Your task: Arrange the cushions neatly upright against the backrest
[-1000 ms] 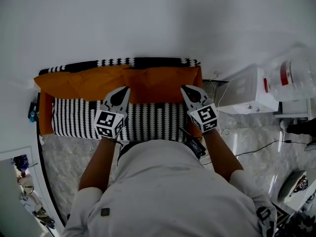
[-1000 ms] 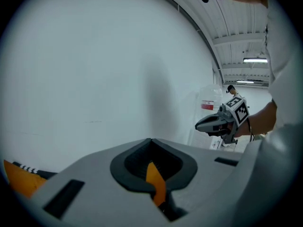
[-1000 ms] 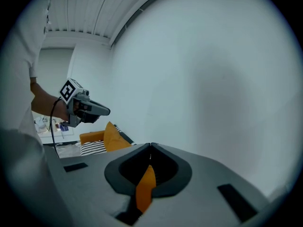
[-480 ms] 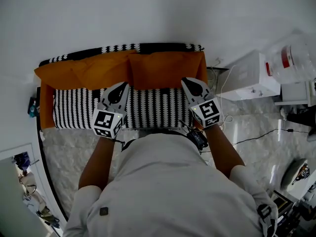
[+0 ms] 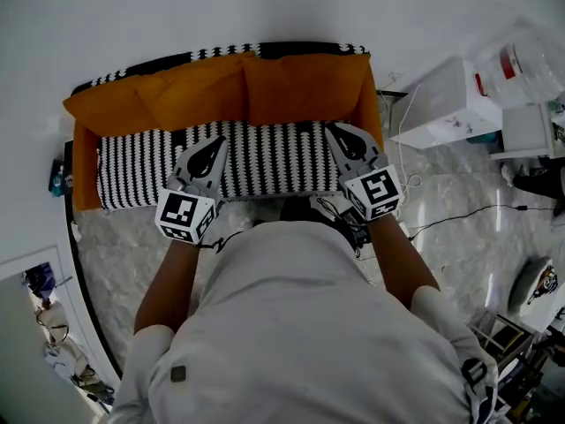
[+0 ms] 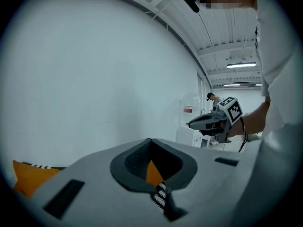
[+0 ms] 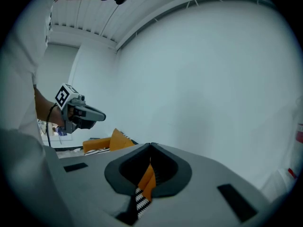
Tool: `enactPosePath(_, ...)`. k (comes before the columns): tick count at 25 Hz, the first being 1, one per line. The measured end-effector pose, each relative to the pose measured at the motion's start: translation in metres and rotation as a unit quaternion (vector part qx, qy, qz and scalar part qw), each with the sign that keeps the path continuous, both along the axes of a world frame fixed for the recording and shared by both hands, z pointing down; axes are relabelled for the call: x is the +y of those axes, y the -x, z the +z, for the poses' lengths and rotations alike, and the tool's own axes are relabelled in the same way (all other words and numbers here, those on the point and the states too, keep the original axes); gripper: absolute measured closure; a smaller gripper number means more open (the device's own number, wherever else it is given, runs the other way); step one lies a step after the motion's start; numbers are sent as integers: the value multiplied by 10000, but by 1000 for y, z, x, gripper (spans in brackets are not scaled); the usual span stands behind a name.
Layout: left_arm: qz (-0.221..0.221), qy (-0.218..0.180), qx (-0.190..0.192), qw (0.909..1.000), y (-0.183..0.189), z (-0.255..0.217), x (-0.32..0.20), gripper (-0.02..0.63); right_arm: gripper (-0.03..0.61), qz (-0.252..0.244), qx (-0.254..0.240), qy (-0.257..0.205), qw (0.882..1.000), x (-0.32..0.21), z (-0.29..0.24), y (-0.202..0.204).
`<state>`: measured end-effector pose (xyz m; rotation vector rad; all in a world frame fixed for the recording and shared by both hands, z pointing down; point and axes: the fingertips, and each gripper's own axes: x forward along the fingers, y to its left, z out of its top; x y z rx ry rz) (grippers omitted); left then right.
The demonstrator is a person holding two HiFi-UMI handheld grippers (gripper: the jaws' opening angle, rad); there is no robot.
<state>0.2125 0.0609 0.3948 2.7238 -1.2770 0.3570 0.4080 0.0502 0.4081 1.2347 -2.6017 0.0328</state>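
Two orange cushions stand side by side against the backrest of a black-and-white patterned sofa (image 5: 265, 159): the left cushion (image 5: 190, 94) and the right cushion (image 5: 305, 87). My left gripper (image 5: 214, 142) hovers over the seat's front left part, shut and empty, apart from the cushions. Over the seat's front right hangs my right gripper (image 5: 332, 132), also shut with nothing in it. In the left gripper view the jaws (image 6: 151, 140) meet, and only sofa fabric shows through the slit behind them. The right gripper view shows the same closed jaws (image 7: 150, 145) and an orange cushion corner (image 7: 120, 140).
Orange armrests flank the seat on the left (image 5: 84, 170) and right (image 5: 374, 104). A white cabinet (image 5: 446, 104) stands right of the sofa, with cables (image 5: 459, 215) on the marble floor (image 5: 115, 272). A white wall runs behind the backrest.
Both grippers have drawn back from the cushions' lower edge to the front of the seat. The sofa sits higher in the head view; the cushions stay upright.
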Motion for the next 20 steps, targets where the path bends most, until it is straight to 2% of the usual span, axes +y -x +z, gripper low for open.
enactPosePath(6,111,69,50,9999,27,10,60,604,551,59,-77,-72,9999,64,-4,36)
enactPosePath(12,201,-50,120,9997,32,4,106,604,551,-72,-133,20,9999,118,4,65)
enactPosePath(20,83,-253,206,9994,40,-10,124,604,552,45,-199,-275,9994,145,-18,68)
